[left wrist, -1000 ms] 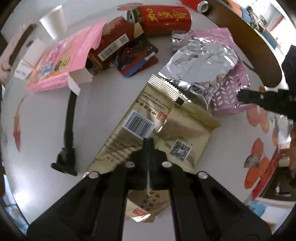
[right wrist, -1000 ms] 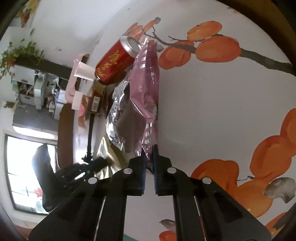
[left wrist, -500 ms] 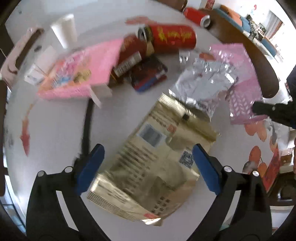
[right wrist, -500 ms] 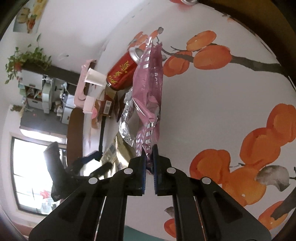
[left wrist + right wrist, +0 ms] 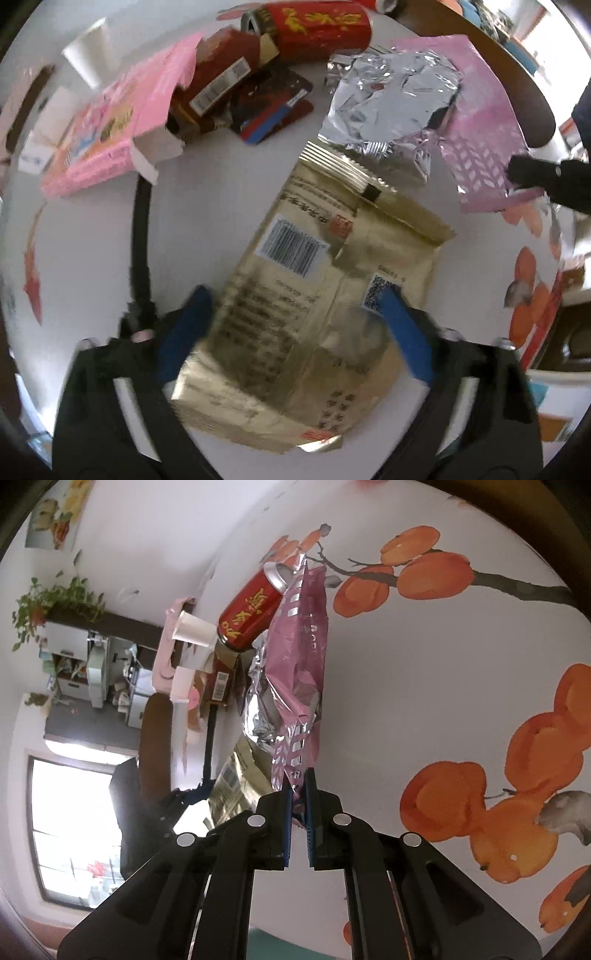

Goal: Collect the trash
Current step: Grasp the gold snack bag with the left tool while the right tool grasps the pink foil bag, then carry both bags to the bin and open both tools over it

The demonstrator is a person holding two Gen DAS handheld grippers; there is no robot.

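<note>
A gold foil bag (image 5: 314, 258) lies flat on the white table, barcode side up. My left gripper (image 5: 291, 295) points down over its near half, and its jaws are closing with the bag between them. The blue pads (image 5: 184, 325) stand at the bag's two long edges and do not visibly squeeze it. My right gripper (image 5: 298, 775) is shut on the bottom corner of a pink bag (image 5: 299, 657) with a silver foil lining. That bag (image 5: 480, 122) hangs lifted at the right of the left wrist view, with the right gripper (image 5: 535, 177) on its edge.
Beyond the gold bag lie a red can (image 5: 317, 22), a brown carton (image 5: 218, 81), a dark wrapper (image 5: 273, 107), a torn pink box (image 5: 110, 122) and a paper cup (image 5: 88, 51). A black cable (image 5: 140, 229) runs along the left. A brown chair back (image 5: 517, 92) curves past the table's edge.
My left gripper went from shut on the gold bag to wide open, then narrowed around the bag's edges. The right gripper stayed shut, and the pink bag now stands more upright.
</note>
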